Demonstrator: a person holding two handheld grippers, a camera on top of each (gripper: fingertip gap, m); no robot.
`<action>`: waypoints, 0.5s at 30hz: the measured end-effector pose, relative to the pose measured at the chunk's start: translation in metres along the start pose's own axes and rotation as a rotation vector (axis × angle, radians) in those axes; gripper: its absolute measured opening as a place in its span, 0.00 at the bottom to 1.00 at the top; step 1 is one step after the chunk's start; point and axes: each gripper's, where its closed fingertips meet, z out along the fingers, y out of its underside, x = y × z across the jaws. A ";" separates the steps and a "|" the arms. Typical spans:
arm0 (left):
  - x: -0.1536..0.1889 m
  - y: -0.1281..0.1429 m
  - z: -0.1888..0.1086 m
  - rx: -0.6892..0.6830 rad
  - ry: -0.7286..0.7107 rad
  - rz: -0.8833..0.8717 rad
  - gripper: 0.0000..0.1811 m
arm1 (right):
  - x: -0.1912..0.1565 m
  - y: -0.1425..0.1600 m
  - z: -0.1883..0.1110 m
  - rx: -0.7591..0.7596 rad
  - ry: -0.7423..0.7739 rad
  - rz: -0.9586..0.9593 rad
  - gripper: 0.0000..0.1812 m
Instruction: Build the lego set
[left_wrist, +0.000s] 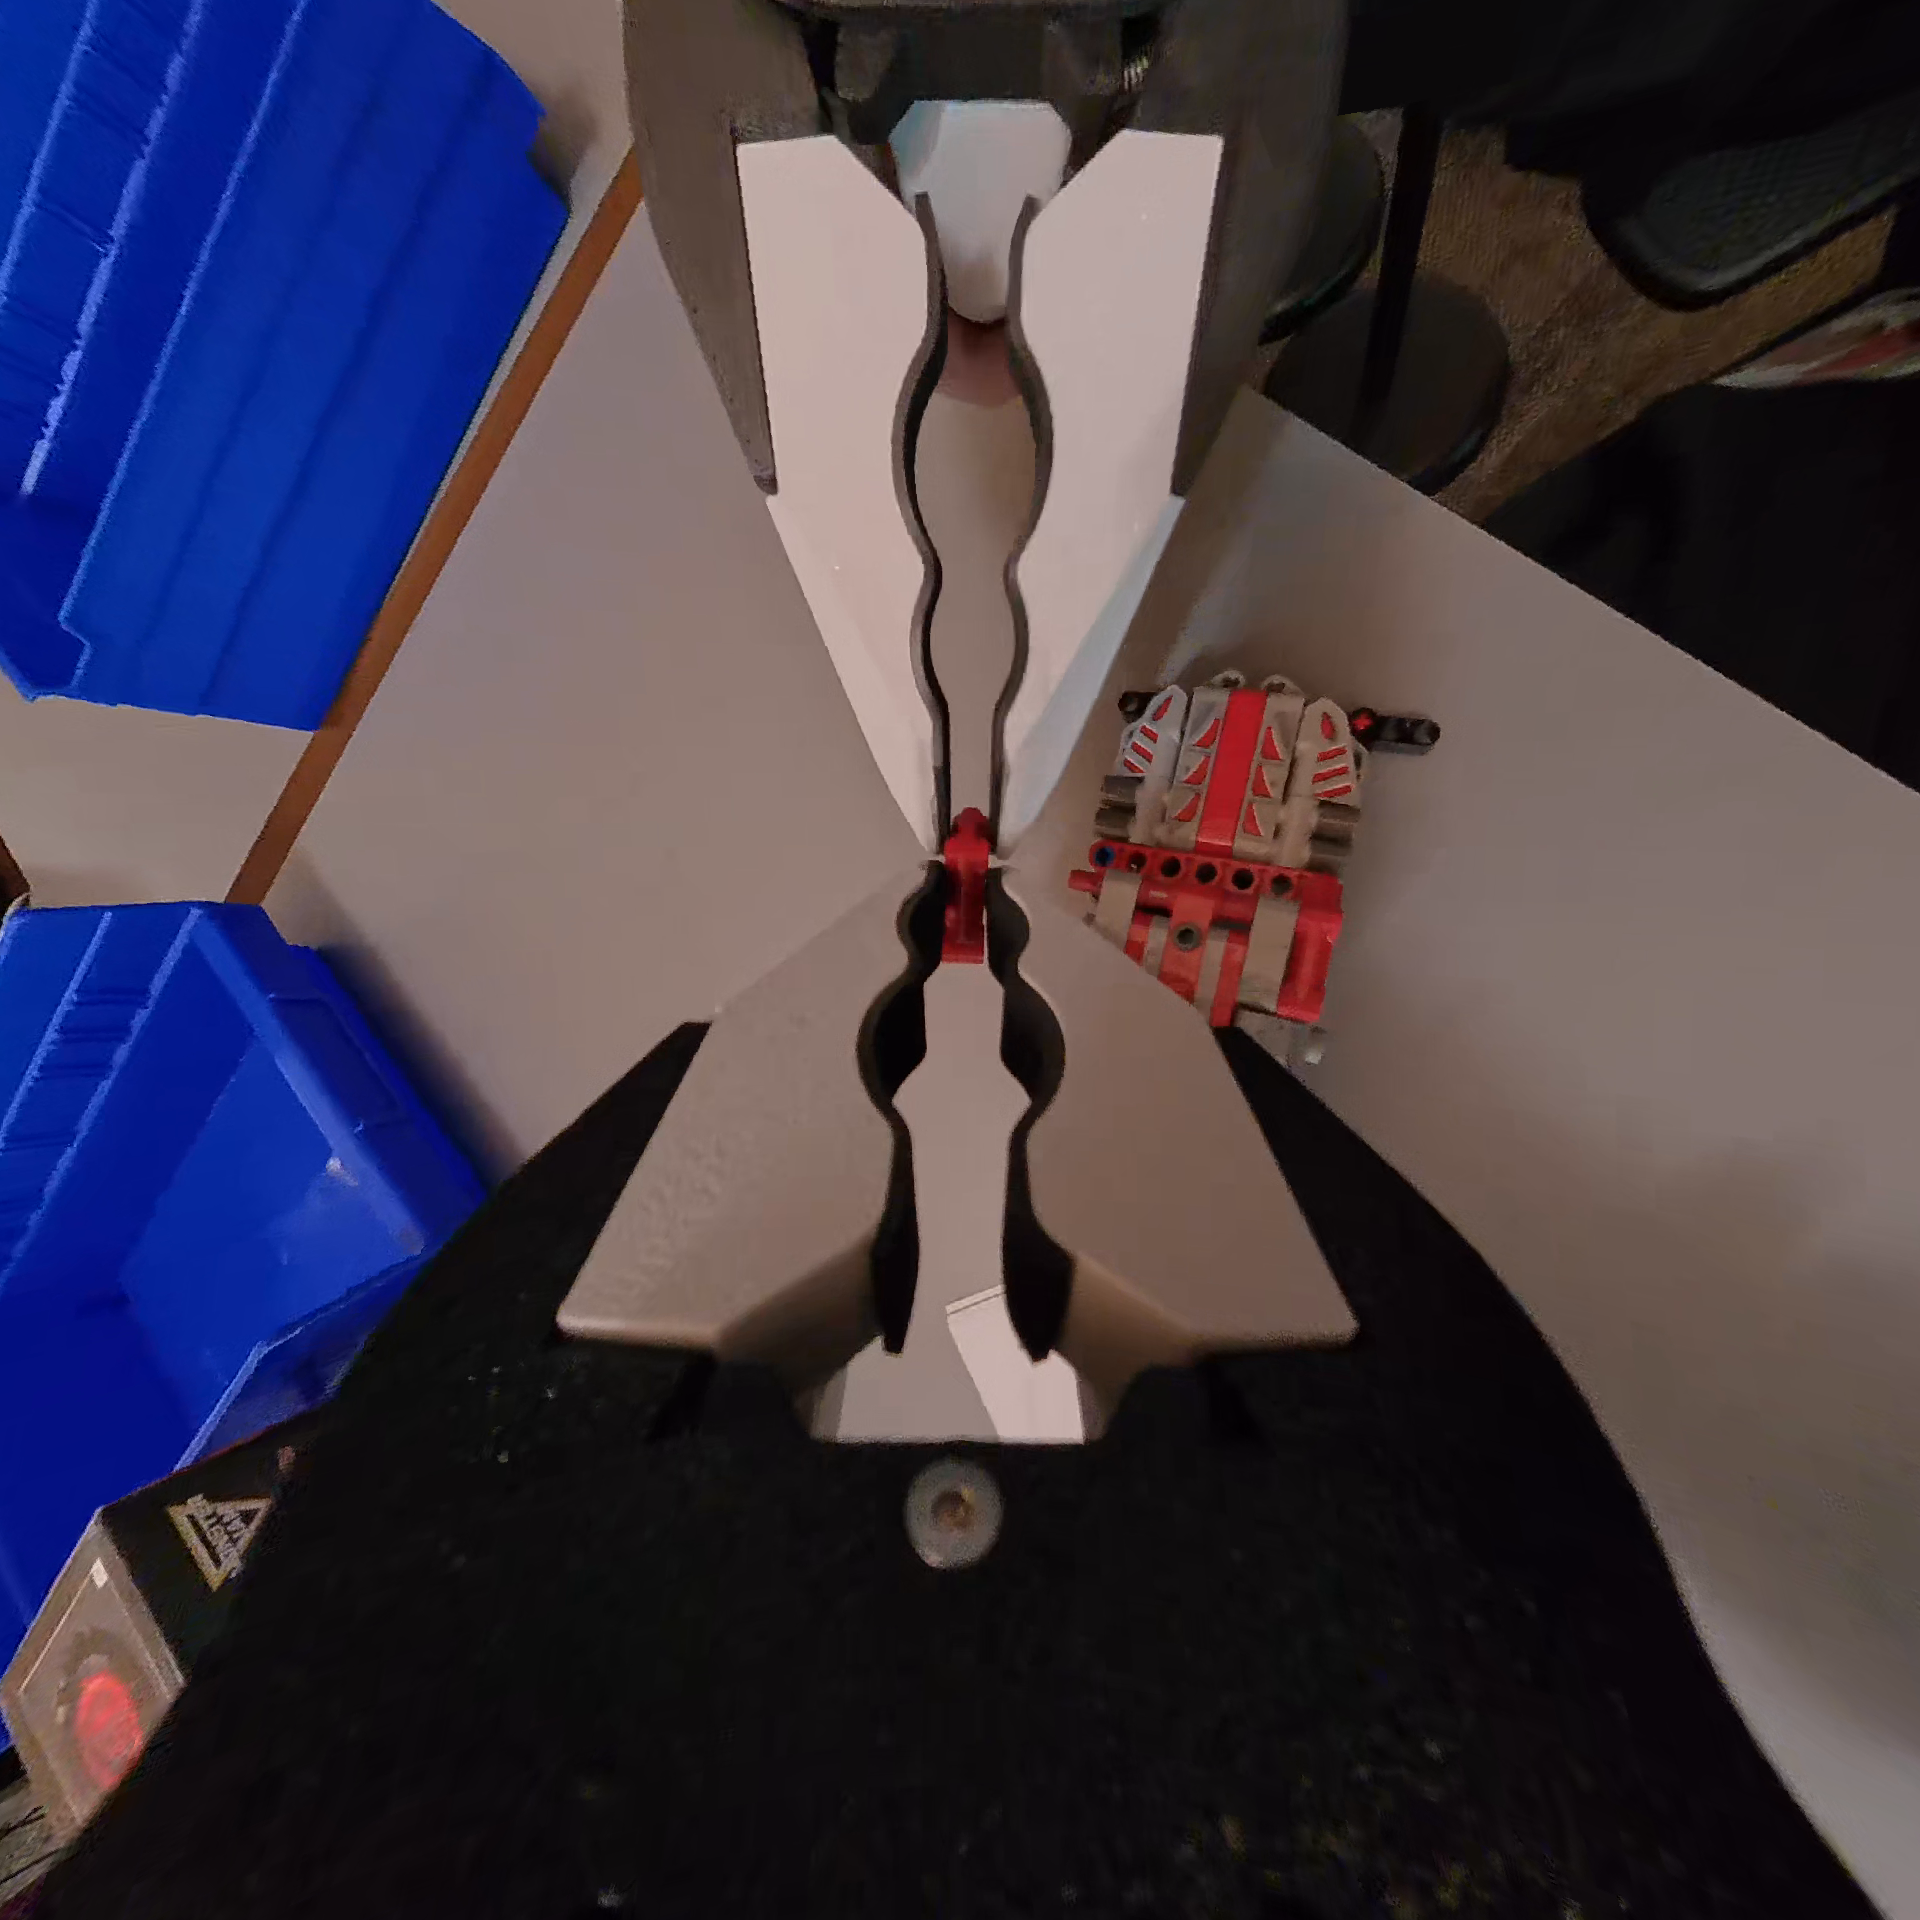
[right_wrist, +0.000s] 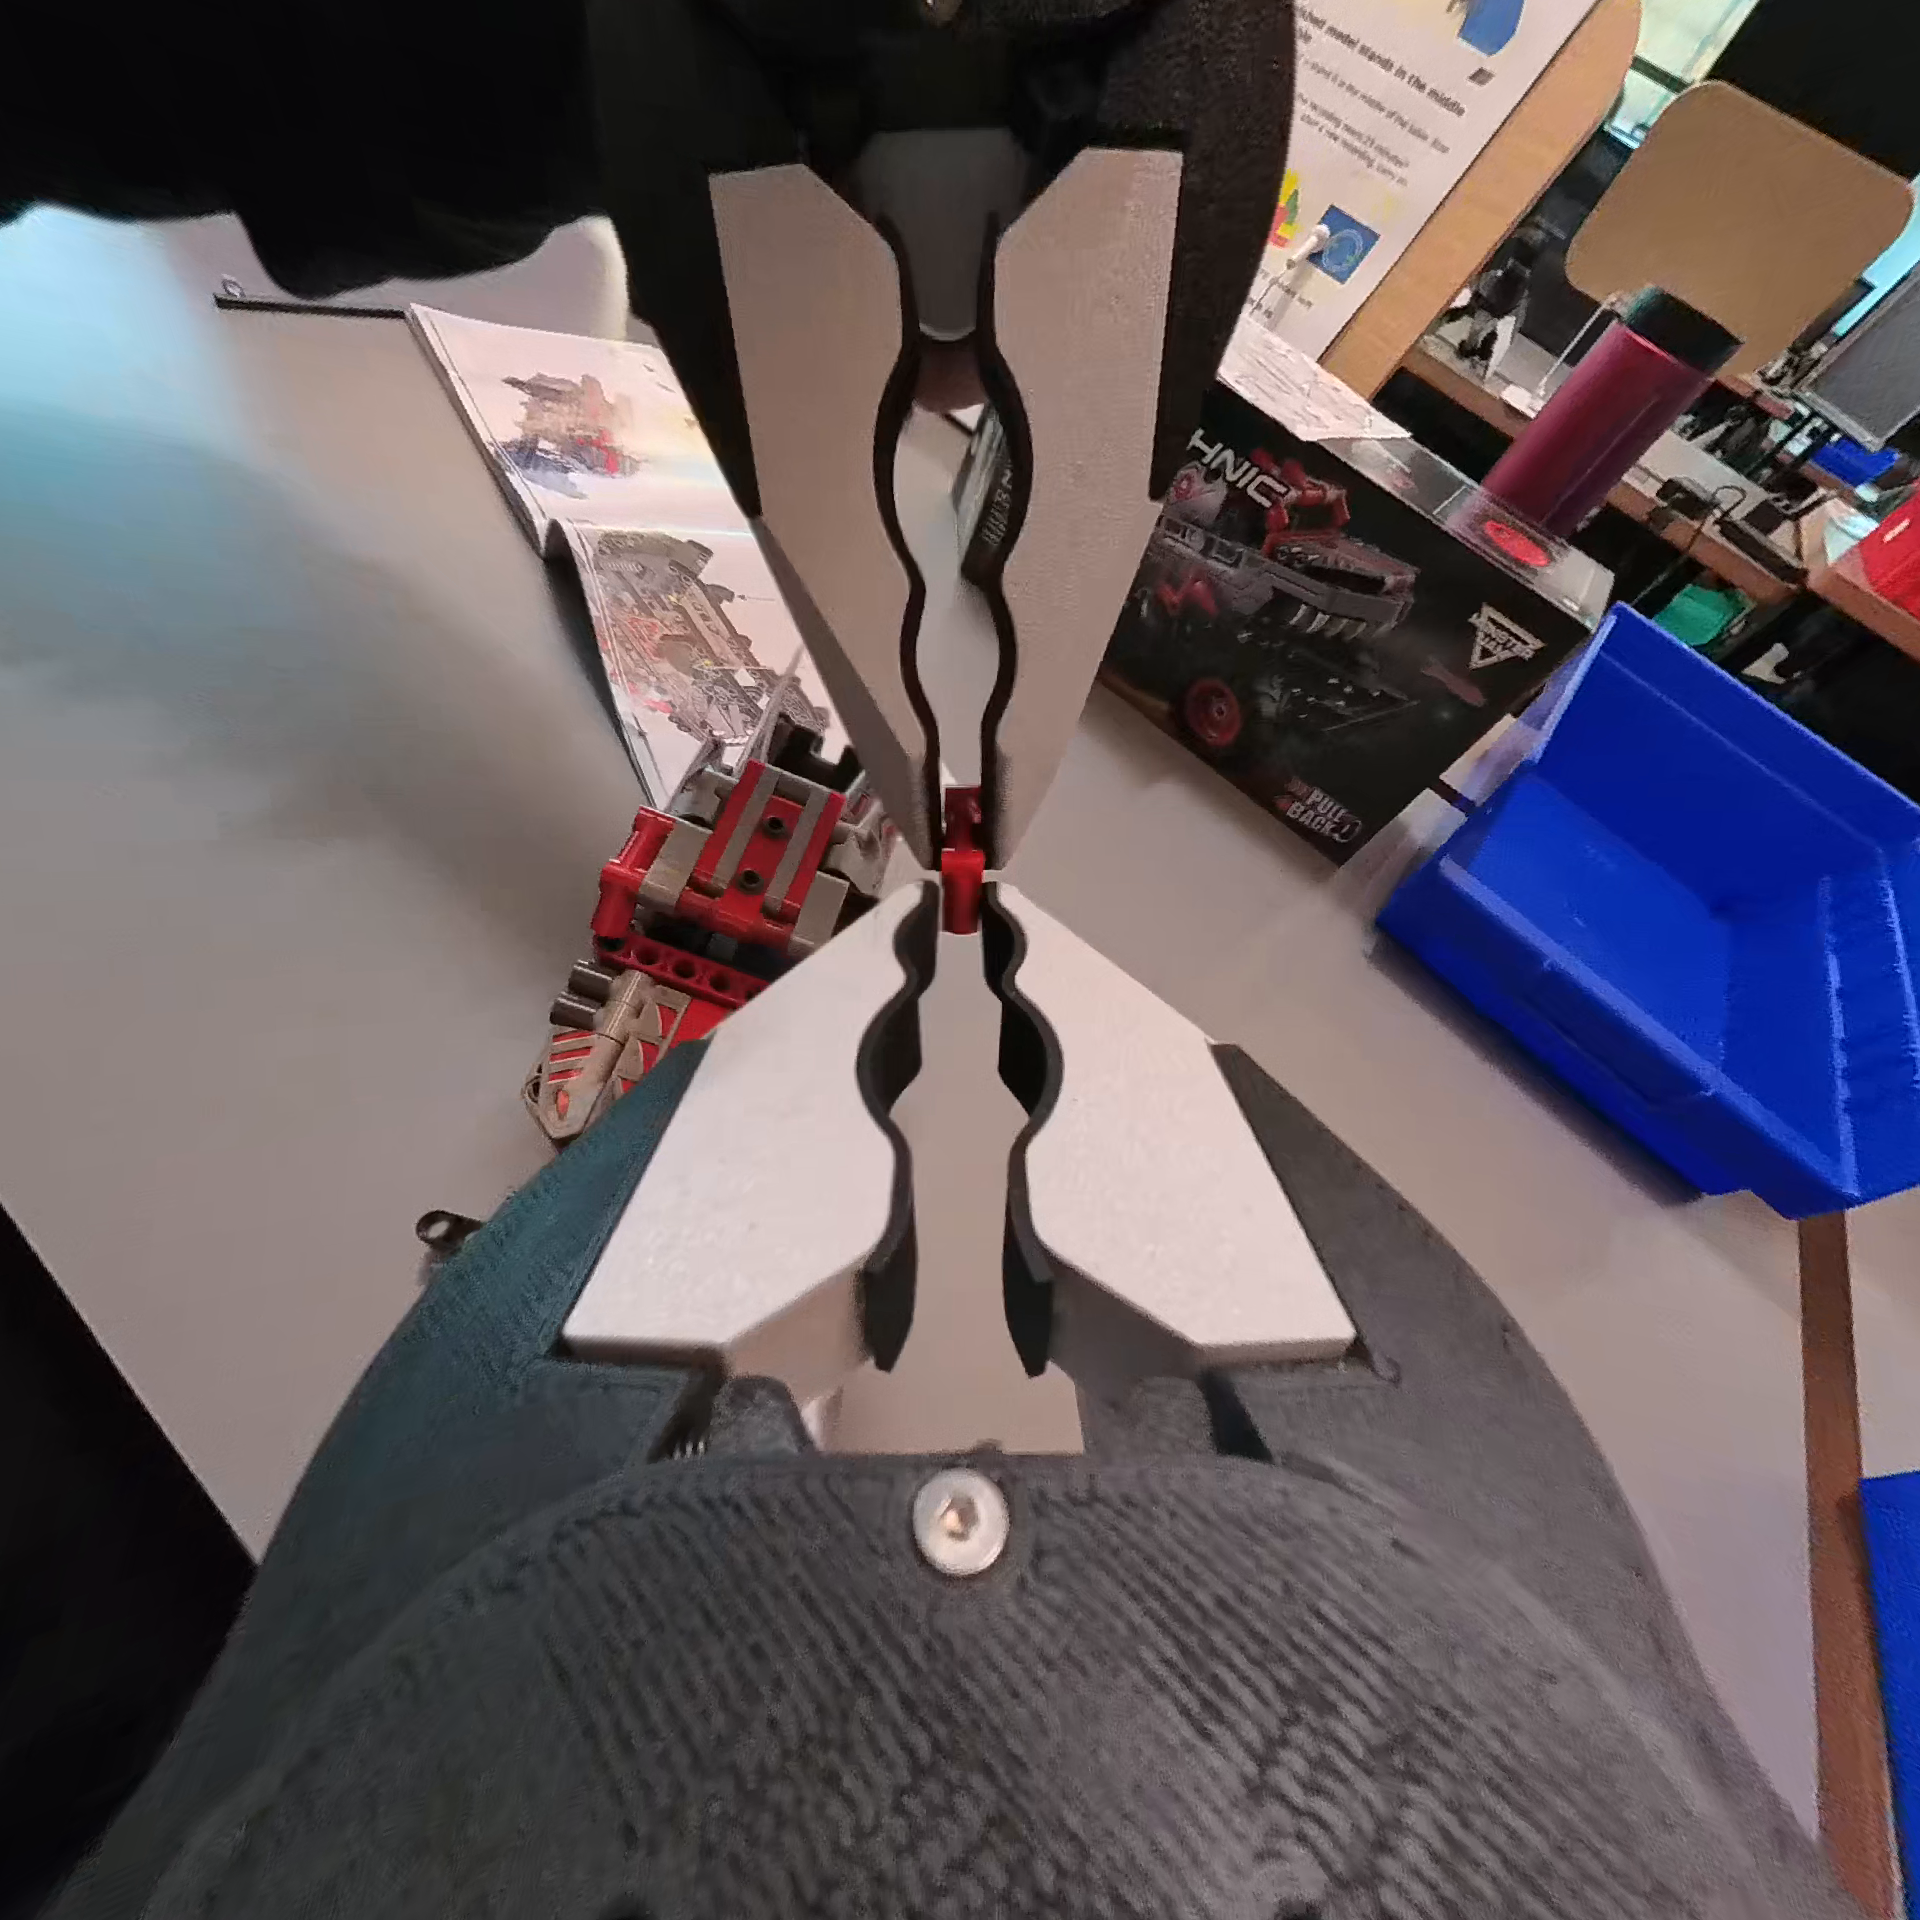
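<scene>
Left gripper (left_wrist: 966, 894) and right gripper (right_wrist: 961, 883), tips meeting mid-frame, both pinched nearly closed on one small red connector (left_wrist: 964, 894). Part-built red-grey model (left_wrist: 1221, 862) right of centre on table (left_wrist: 571, 727), not yet finished; connector unattached, apparently next.

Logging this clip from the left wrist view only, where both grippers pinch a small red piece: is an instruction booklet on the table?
Observer: Yes, an open instruction booklet lies just beyond the partly built red and grey model.
Reviewer: Where is it relative to the set's box?
Observer: The black box stands to the booklet's right in the right wrist view.
Reviewer: Anything else there?
Observer: A maroon tumbler rises past the box's top; whether it stands on the box, I cannot tell.
</scene>
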 end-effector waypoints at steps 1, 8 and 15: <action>0.000 0.000 0.001 -0.005 -0.002 0.005 0.02 | 0.000 0.001 0.000 -0.008 -0.001 -0.005 0.03; -0.008 0.000 -0.001 0.006 -0.020 -0.005 0.03 | 0.008 0.000 0.001 0.029 0.023 0.061 0.03; -0.006 0.004 0.000 0.007 0.003 -0.042 0.02 | 0.006 0.002 0.005 0.017 0.024 0.040 0.03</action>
